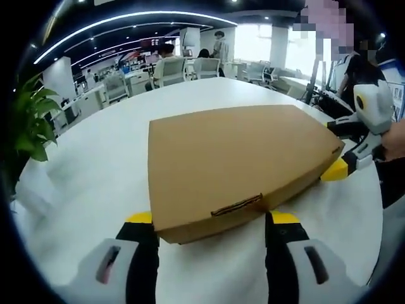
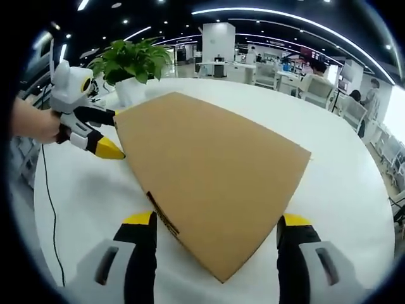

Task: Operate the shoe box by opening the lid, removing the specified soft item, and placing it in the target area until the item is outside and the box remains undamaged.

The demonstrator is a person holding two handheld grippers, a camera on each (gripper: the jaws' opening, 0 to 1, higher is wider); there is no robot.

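Flat brown cardboard shoe box (image 1: 237,161) lying closed in the middle of the round white worktop (image 1: 95,164), lid down flush, tuck tab at the near edge in the left gripper view. Left tool (image 1: 212,218) spread wide, yellow-tipped jaws flanking the tab edge at 6 o'clock, apparently just short of touching the cardboard. Right tool (image 2: 228,220) likewise spread, jaws either side of a box corner at 6 o'clock in the right gripper view. Same right tool visible at 3 o'clock in the left gripper view, jaws parted around the far corner; left tool (image 2: 111,136) at 9 o'clock in the right gripper view, gripped by a hand (image 2: 35,120). Soft item hidden inside, unseen. Potted green plant (image 2: 133,66) at 11 o'clock, well apart from the box. Step in hand, by judgement: opening the lid. Best done by steadying the base lightly with one tool, slipping the other jaw under the lid lip beside the tab, lifting slowly and evenly. Worth avoiding: hard pinching, creasing the cardboard or tearing the tab.
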